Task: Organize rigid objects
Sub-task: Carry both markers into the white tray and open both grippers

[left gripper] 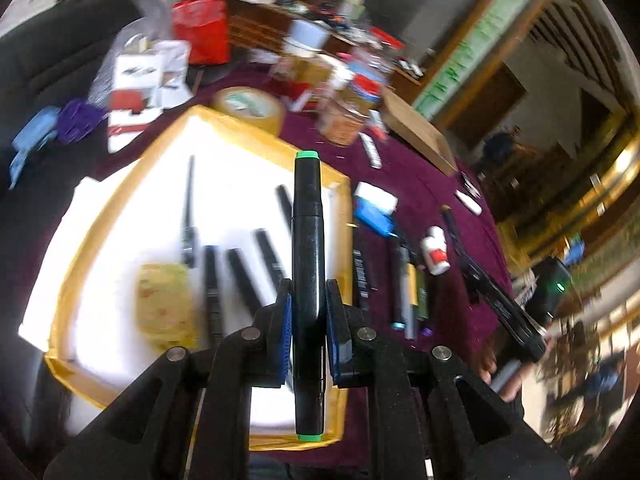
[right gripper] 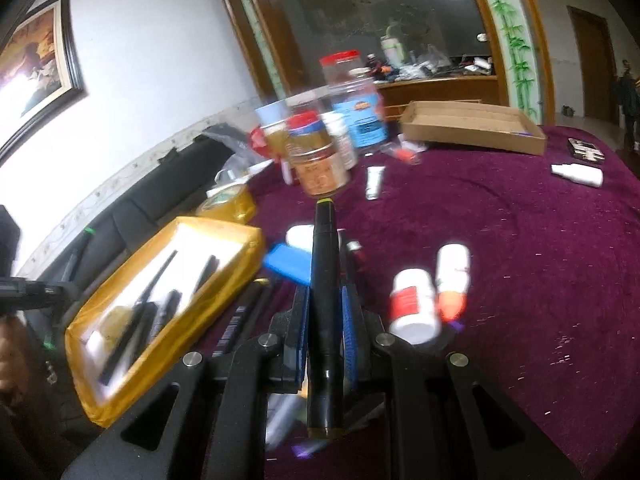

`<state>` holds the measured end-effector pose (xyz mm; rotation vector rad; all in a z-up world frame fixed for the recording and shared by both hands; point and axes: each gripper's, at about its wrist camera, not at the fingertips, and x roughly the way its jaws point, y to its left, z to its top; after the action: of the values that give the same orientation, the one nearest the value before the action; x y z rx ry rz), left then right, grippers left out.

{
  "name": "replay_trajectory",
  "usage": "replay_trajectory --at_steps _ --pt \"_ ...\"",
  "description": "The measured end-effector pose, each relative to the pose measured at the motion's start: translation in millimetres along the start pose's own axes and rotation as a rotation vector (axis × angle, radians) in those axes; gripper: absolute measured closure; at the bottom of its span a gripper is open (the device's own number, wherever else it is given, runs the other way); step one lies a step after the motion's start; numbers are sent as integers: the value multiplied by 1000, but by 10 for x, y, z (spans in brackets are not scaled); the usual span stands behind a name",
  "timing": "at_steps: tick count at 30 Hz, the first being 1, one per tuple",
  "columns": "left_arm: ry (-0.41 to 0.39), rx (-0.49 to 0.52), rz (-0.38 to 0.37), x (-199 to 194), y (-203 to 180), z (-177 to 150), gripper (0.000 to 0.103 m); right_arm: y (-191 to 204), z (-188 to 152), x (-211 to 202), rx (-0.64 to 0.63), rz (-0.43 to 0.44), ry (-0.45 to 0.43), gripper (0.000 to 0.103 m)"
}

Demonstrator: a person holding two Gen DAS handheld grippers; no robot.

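On the left sits the yellow-edged tray (left gripper: 120,216) with its white floor, where several black pens (left gripper: 248,280) already lie side by side next to a yellowish pad (left gripper: 166,306). My left gripper (left gripper: 307,312) is clamped narrow on a black marker with green ends (left gripper: 307,240), held lengthwise above the tray's right part, its far tip pointing toward the tape roll (left gripper: 250,106) beyond the tray. To the right of the tray, on the purple surface (right gripper: 500,240), more pens (left gripper: 404,288) wait in a loose row near a blue box (left gripper: 374,218) and two small white bottles (right gripper: 414,304). My right gripper (right gripper: 325,320) is closed tight on a second black marker with a yellowish tip (right gripper: 326,280), lifted over the surface just right of the tray, pointing toward the jars (right gripper: 320,156) at the far side. I judge the step in hand to be carrying both markers to the tray. Next, I should lower the left marker parallel to the pens already in the tray, open up, then swing the right one leftward over the tray wall.
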<state>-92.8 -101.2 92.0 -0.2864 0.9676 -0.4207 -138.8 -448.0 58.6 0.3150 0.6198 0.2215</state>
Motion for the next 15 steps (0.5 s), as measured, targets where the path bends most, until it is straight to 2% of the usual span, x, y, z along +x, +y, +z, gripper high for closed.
replay_trajectory --at_steps 5,8,12,15 --pt "16 -35 23 169 126 -21 91 654 76 53 -28 138 58 89" --pt "31 -36 57 294 137 12 91 1052 107 270 -41 189 115 89" --pt "49 -54 88 383 219 89 91 1394 88 806 -34 189 213 89" --pt "74 -88 105 551 283 154 91 1449 68 1188 -23 156 264 89"
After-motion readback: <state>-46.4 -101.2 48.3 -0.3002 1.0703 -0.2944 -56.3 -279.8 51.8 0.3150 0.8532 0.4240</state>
